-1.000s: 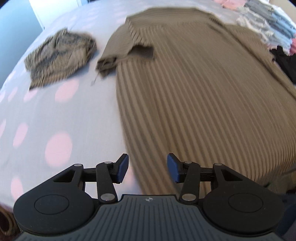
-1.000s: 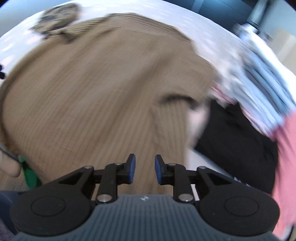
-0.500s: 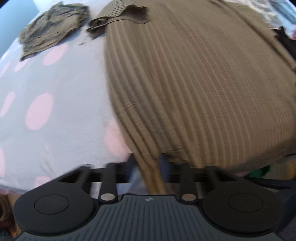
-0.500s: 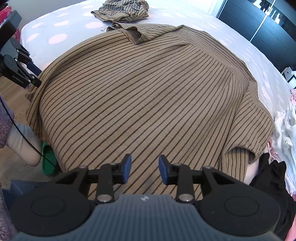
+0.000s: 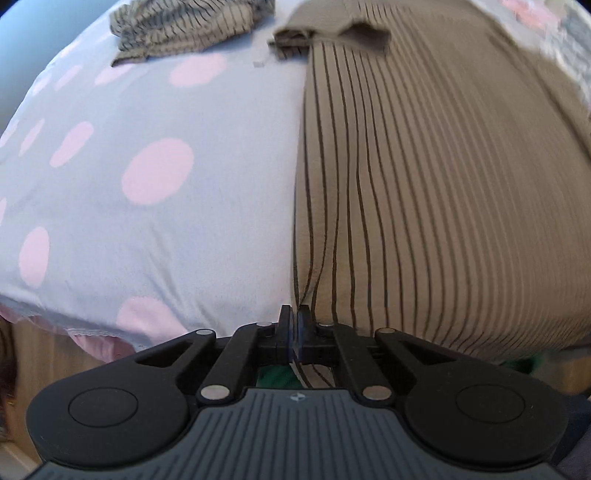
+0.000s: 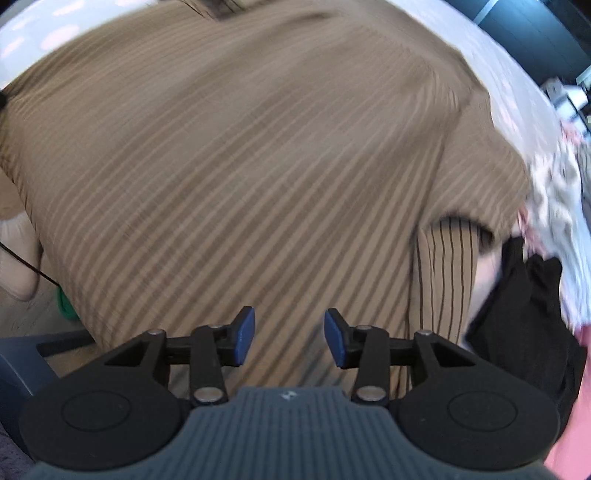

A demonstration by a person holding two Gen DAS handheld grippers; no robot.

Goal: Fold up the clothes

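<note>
Left wrist: left gripper [image 5: 294,325] clenched on the striped shirt [image 5: 424,184] hem corner; right gripper [image 6: 289,339] just opening, released above the shirt.

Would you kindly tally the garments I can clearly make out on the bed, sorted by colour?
Brown striped, spread flat: 1, the striped shirt.
Grey-brown striped, crumpled: 1, the crumpled garment.
Black: 1, the black garment.
Total: 3; the blurred pile at the right edge is not counted.

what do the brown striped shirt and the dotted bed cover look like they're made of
Brown shirt with thin dark stripes: looks like a light woven fabric, maybe cotton, matte; it drapes softly over the bed edge and puckers by the left tool.
Pale grey bed cover with pink dots: smooth matte woven sheeting, lying in shallow wrinkles.
</note>
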